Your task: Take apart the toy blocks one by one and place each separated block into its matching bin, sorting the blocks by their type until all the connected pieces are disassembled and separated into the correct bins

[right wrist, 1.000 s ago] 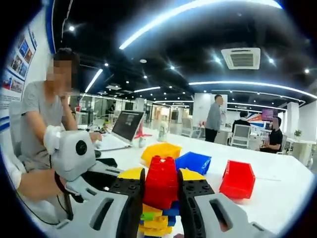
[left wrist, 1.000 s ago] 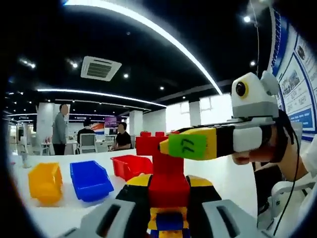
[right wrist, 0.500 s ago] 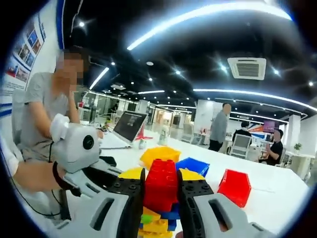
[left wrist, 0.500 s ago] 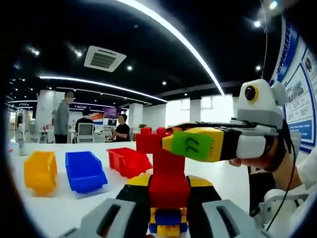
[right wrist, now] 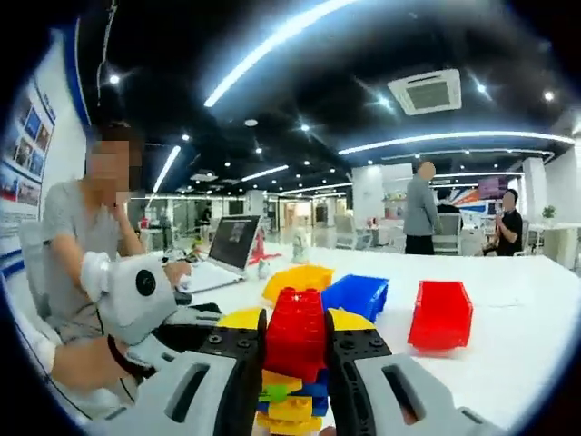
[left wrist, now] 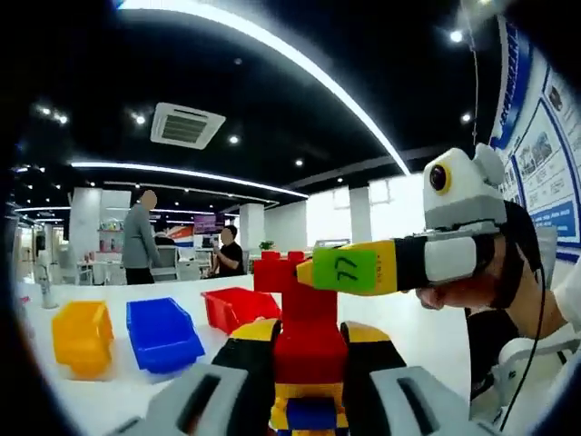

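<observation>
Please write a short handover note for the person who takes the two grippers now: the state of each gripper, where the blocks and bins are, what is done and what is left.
Left gripper: shut on the block stack, low on it.
Right gripper: shut on the red block at the top of the same stack; yellow, green and blue blocks sit below it.
The stack is held in the air above the white table.
Bins: yellow bin, blue bin and red bin stand in a row; no blocks visible inside from these angles.
Done: both grips set.
Left: pull the red block off, likely drop it into the red bin, then separate the rest.
</observation>
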